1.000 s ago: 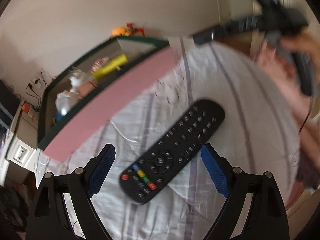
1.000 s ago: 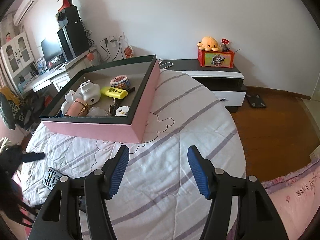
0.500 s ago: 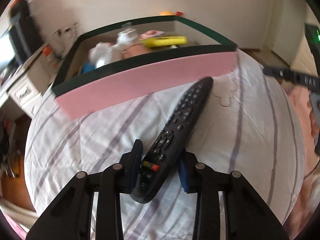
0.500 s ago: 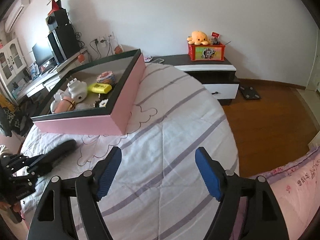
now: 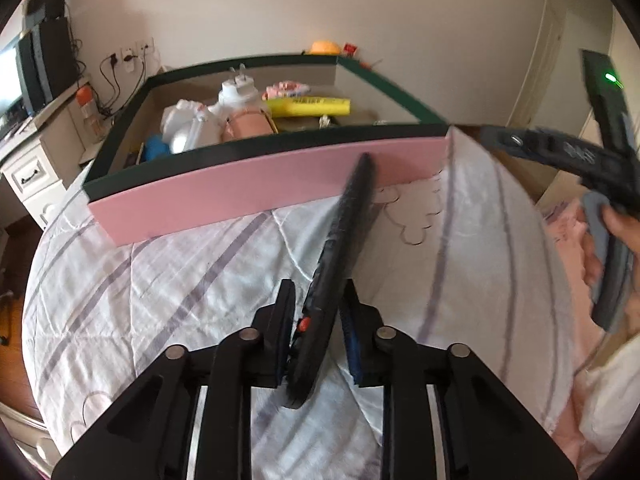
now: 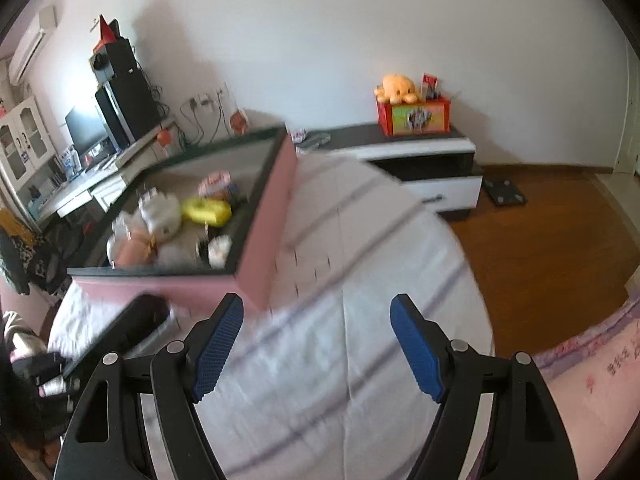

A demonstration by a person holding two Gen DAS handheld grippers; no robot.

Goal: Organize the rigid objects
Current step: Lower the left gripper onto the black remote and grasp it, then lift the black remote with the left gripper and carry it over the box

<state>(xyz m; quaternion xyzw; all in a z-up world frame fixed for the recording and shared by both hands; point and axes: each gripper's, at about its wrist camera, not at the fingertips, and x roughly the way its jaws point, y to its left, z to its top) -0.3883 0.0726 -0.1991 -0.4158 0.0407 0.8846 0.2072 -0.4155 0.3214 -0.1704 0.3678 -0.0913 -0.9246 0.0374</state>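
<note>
A black remote control (image 5: 340,248) stands on its edge between the pads of my left gripper (image 5: 319,300), whose jaws are closing and pinch its button end. Its far end points at the pink wall of the open box (image 5: 260,184) on the bed. The box holds a yellow item (image 5: 308,106), a white toy (image 5: 188,124) and other small things. In the right wrist view my right gripper (image 6: 316,312) is open over the quilt with nothing between its fingers. The remote (image 6: 124,332) shows dark and blurred at the lower left, beside the box (image 6: 264,232).
A white quilt with purple stripes (image 5: 160,280) covers the round bed. A hand (image 5: 624,232) holds the right gripper's handle at the right edge. Beyond the bed are a low cabinet (image 6: 420,148) with an orange plush (image 6: 398,88), wooden floor (image 6: 540,240) and a desk at the left.
My left gripper has closed from wide open onto the remote and rolled, so the remote now stands on edge and points at the box. My right gripper has opened somewhat wider.
</note>
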